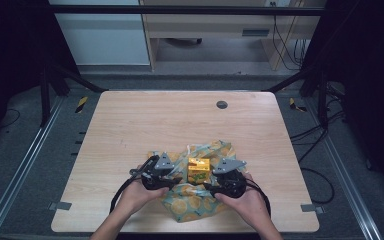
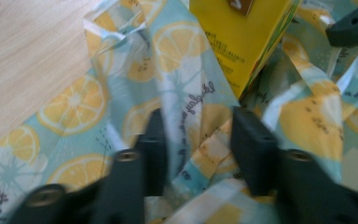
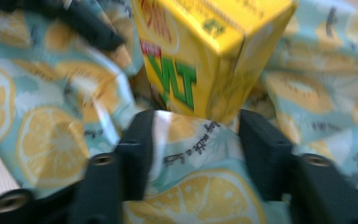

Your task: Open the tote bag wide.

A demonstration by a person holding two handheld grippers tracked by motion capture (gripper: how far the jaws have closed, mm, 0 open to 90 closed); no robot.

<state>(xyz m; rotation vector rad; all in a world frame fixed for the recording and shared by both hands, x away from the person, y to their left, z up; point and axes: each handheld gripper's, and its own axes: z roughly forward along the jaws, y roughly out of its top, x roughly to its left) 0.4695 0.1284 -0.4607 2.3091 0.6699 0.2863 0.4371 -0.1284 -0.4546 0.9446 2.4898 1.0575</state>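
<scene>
A cloth printed with lemon slices (image 1: 190, 202) lies crumpled at the table's near middle. On it stands a yellow drink carton (image 1: 199, 169). A person's hands hold both grippers low over the cloth. My left gripper (image 1: 177, 181) is just left of the carton, my right gripper (image 1: 207, 186) just right of it. In the left gripper view the jaws of the left gripper (image 2: 200, 140) stand apart around a raised fold of cloth (image 2: 74, 102), with the carton (image 2: 237, 32) right behind. The right gripper (image 3: 198, 140) also stands open over a cloth fold (image 3: 51, 140) in front of the carton (image 3: 200, 51).
The wooden table (image 1: 130, 130) has a round grey cable cap (image 1: 221, 104) near its far edge. Black frame posts stand at both far corners. Bare wood lies left, right and beyond the cloth.
</scene>
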